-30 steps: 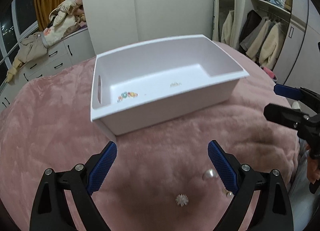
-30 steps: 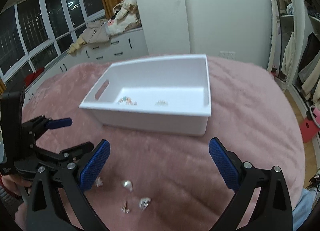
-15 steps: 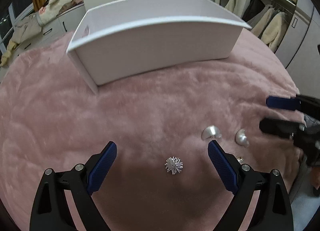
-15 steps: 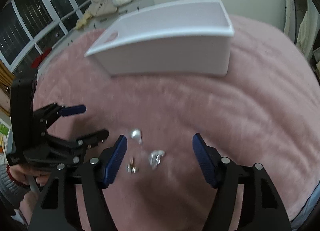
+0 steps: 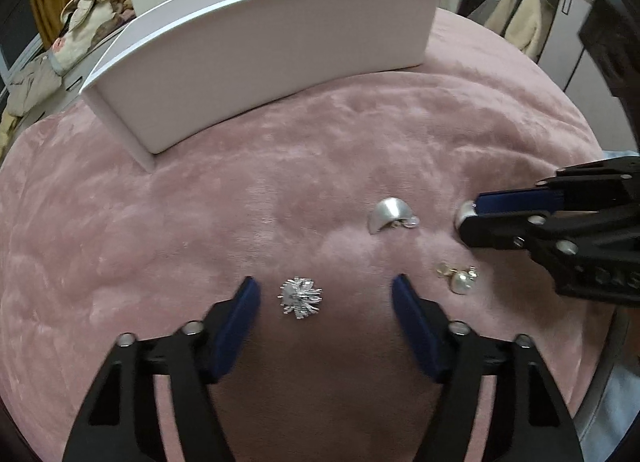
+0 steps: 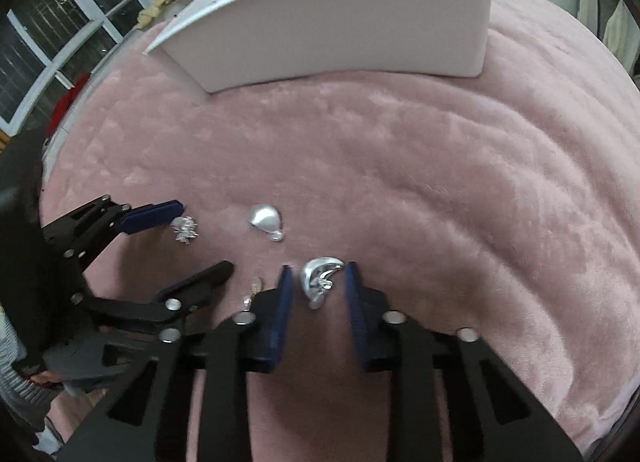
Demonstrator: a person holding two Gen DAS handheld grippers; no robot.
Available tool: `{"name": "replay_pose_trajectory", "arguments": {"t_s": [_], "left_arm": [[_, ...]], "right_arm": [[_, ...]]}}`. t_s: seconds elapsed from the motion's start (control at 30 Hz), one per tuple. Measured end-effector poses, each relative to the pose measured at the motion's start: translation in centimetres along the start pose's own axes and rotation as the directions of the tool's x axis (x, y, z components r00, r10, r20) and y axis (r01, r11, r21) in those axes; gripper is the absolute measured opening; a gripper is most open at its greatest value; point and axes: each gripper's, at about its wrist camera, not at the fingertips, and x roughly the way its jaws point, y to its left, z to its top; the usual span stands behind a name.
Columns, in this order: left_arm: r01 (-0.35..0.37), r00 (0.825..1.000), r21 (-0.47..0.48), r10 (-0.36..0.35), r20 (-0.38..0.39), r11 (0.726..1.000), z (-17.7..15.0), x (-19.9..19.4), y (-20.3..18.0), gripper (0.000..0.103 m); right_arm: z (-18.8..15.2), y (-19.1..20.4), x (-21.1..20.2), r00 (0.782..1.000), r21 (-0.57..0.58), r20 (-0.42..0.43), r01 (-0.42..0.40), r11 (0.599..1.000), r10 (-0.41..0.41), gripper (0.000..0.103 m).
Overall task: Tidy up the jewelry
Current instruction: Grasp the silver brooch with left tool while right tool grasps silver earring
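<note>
four pieces of jewelry on a pink plush blanket (image 5: 280,165), in front of a white bin (image 5: 276,49) standing farther back. left gripper (image 5: 326,296) low over the blanket, jaws apart, blue pads on either side of a spiky silver brooch (image 5: 301,297) without touching it; nothing held. right gripper (image 6: 319,282) also down at the blanket, jaws narrowed around a shiny silver crescent earring (image 6: 320,276), slim gaps showing on both sides, so not clamped. just beyond, between the two grippers, a matte silver dome earring (image 5: 390,217) lying on its side. near the right gripper's left finger, a pearl earring with a gold fitting (image 5: 460,280), partly hidden in the right wrist view. bin's inside out of sight from both cameras. clothes (image 5: 84,33) piled on a cabinet far behind the bin.
</note>
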Motion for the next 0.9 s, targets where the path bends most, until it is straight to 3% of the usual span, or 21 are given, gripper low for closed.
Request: {"name": "replay_pose_trajectory", "arguments": {"t_s": [0.23, 0.53, 0.9], "left_arm": [[0.02, 1.0, -0.056, -0.019, 0.012, 0.998, -0.6, -0.3, 1.2, 0.024], [0.022, 0.999, -0.077, -0.018, 0.048, 0.997, -0.3, -1.0, 1.4, 0.024], [0.042, 0.991, -0.078, -0.031, 0.132, 0.996, 1.8, -3.7, 2.1, 0.024]], "right_arm": [[-0.2, -0.7, -1.4, 0.999, 0.019, 0.049, -0.015, 1.0, 0.014, 0.021], [-0.2, -1.8, -3.5, 0.99, 0.054, 0.139, -0.041, 0.998, 0.033, 0.021], [0.4, -1.4, -4.9, 0.98, 0.037, 0.196, 0.008, 0.999, -0.015, 0.021]]}}
